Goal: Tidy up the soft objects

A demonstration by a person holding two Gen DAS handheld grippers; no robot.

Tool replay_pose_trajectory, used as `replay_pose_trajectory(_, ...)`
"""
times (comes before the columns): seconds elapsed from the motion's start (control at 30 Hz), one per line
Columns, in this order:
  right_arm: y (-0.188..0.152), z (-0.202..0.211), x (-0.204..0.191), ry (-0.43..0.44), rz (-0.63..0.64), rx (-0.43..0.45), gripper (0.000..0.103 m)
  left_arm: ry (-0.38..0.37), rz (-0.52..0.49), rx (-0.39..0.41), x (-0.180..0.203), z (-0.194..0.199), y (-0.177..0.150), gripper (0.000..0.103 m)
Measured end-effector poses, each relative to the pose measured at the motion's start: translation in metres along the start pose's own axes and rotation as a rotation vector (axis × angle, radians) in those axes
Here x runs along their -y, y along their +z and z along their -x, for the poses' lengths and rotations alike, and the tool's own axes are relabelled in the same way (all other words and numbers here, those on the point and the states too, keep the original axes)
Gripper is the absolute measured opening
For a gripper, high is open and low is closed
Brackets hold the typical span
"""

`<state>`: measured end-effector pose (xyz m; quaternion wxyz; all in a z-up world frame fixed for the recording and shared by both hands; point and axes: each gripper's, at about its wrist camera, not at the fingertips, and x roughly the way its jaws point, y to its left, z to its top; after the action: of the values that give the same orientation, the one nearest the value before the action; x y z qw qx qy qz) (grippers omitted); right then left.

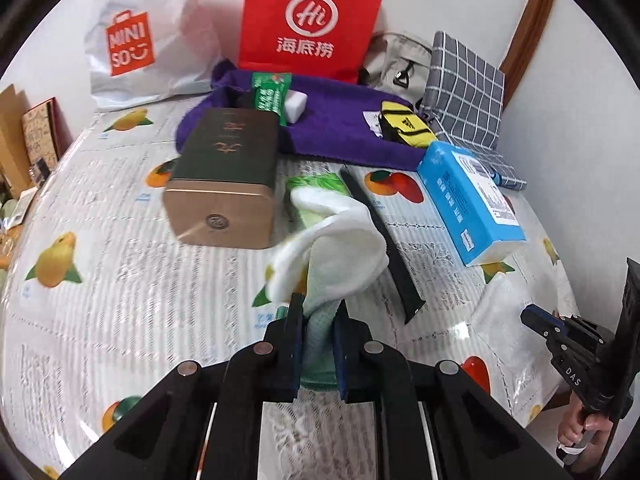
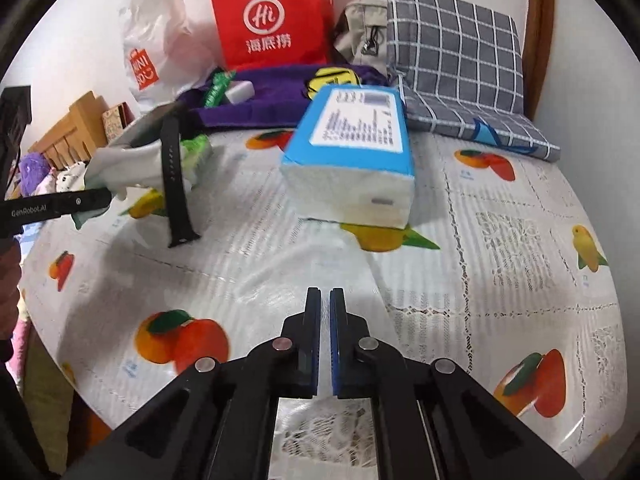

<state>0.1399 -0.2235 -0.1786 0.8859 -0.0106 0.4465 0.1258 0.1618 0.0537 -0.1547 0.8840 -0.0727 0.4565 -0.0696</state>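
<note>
Two grippers work over the round table (image 2: 500, 240) with its fruit-print cover. At the near edge, the left gripper (image 1: 319, 312) is clamped on a soft cloth (image 1: 340, 236), white on one side and pale green on the other; the pale green part is pinched between the pads and the white part folds away from the tips, hanging above the cover. The right gripper (image 2: 325, 300) hovers over a bare part of the near edge with its jaws closed and nothing between them.

To do this step well, I think the left hand must keep its squeeze firm, because only a small fold is caught and the cloth can slip out. A black strap (image 1: 380, 240) lies just beside the cloth, perhaps partly under it, so a lift straight up seems safer than a pull sideways.

Toward the middle stand a gold-ended box (image 1: 224, 184) and a blue tissue pack (image 1: 468, 196). At the far edge lies a purple towel (image 1: 332, 136), a possible place for soft things, and behind it a red paper bag (image 1: 312, 20).
</note>
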Motion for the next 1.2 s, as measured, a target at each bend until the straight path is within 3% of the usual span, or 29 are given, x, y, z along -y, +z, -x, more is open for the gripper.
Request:
replay_pose_trajectory(0.43, 0.007, 0.023, -0.003, 0.029, -0.036, 0.027, 0.003, 0.023, 0.053, 0.064, -0.018, 0.043, -0.012, 0.013)
replay_pose_trajectory(0.5, 0.005, 0.022, -0.003, 0.033, -0.024, 0.014, 0.008, 0.021, 0.055, 0.076, -0.018, 0.049, -0.012, 0.013)
replay_pose_trajectory(0.53, 0.003, 0.020, -0.004, 0.040, -0.013, 0.007, 0.013, 0.022, 0.055, 0.080, -0.018, 0.051, -0.013, 0.013)
replay_pose_trajectory(0.57, 0.001, 0.019, -0.003, 0.039, -0.011, 0.008, 0.033, 0.023, 0.055, 0.083, -0.018, 0.053, -0.013, 0.013)
replay_pose_trajectory(0.6, -0.002, 0.015, -0.002, 0.032, -0.010, 0.013, 0.064, 0.024, 0.057, 0.083, -0.018, 0.054, -0.014, 0.013)
replay_pose_trajectory(0.67, -0.005, 0.004, 0.000, 0.014, -0.011, 0.024, 0.086, 0.024, 0.055, 0.081, -0.018, 0.054, -0.015, 0.013)
replay_pose_trajectory(0.83, -0.013, -0.034, -0.004, -0.001, 0.008, -0.073, 0.088, 0.026, 0.046, 0.073, -0.016, 0.052, -0.018, 0.013)
replay_pose_trajectory(0.93, -0.019, -0.034, -0.015, -0.024, 0.058, -0.029, 0.094, 0.024, 0.045, 0.069, -0.016, 0.051, -0.019, 0.013)
replay_pose_trajectory(0.97, -0.020, -0.034, -0.015, -0.022, 0.049, -0.029, 0.093, 0.025, 0.047, 0.067, -0.016, 0.050, -0.019, 0.013)
replay_pose_trajectory(1.03, -0.020, -0.033, -0.015, -0.021, 0.052, -0.022, 0.083, 0.024, 0.047, 0.065, -0.016, 0.049, -0.019, 0.013)
replay_pose_trajectory(1.1, -0.018, -0.029, -0.013, -0.016, 0.058, -0.015, 0.046, 0.024, 0.047, 0.064, -0.015, 0.048, -0.018, 0.013)
replay_pose_trajectory(1.13, -0.016, -0.028, -0.012, -0.017, 0.055, -0.018, 0.034, 0.022, 0.047, 0.065, -0.015, 0.049, -0.017, 0.013)
replay_pose_trajectory(1.17, -0.015, -0.027, -0.009, -0.011, 0.048, -0.028, 0.012, 0.020, 0.049, 0.068, -0.015, 0.049, -0.017, 0.013)
replay_pose_trajectory(1.2, -0.014, -0.027, -0.006, 0.003, 0.036, -0.041, 0.007, 0.018, 0.052, 0.072, -0.015, 0.051, -0.016, 0.013)
